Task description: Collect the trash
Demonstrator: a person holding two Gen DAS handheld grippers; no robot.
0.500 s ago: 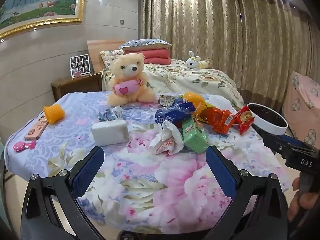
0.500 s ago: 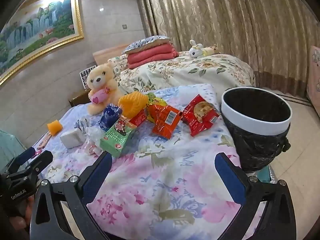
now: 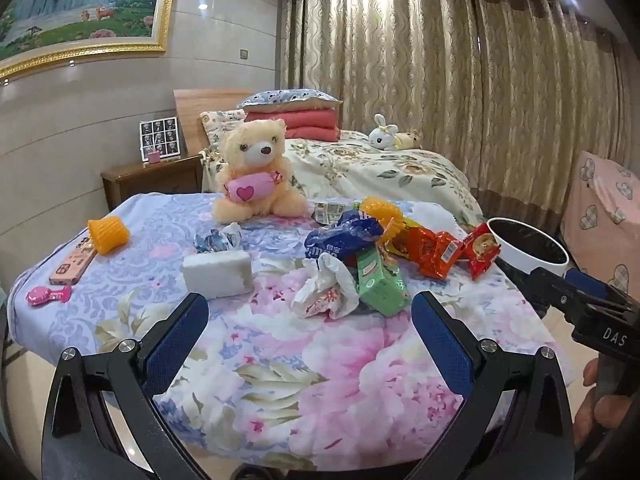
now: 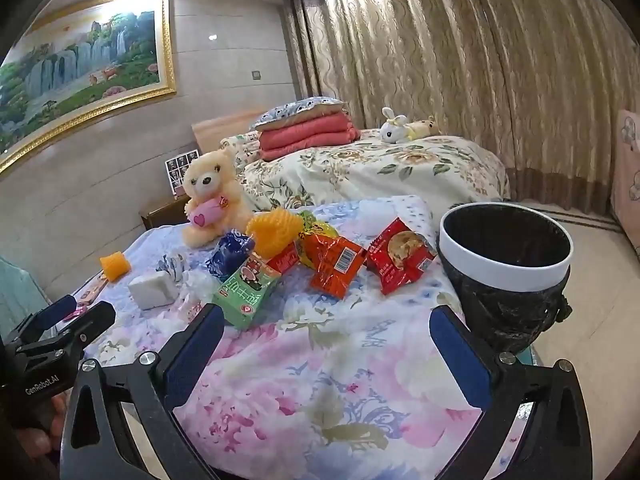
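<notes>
- The flowered cloth [image 3: 320,380] covers the table, with a bed behind it.
- The black-lined bin [image 4: 508,264] stands at the table's right edge.
- The teddy bear [image 3: 256,172] sits at the far side.
- The left gripper [image 3: 310,340] and right gripper [image 4: 326,350] hang over the near edge, jaws wide, nothing between them.
- The trash lies mid-table: green carton [image 4: 244,292], orange wrapper [image 4: 334,266], red wrapper [image 4: 398,256], blue bag [image 3: 342,234], crumpled tissue [image 3: 326,288].
</notes>
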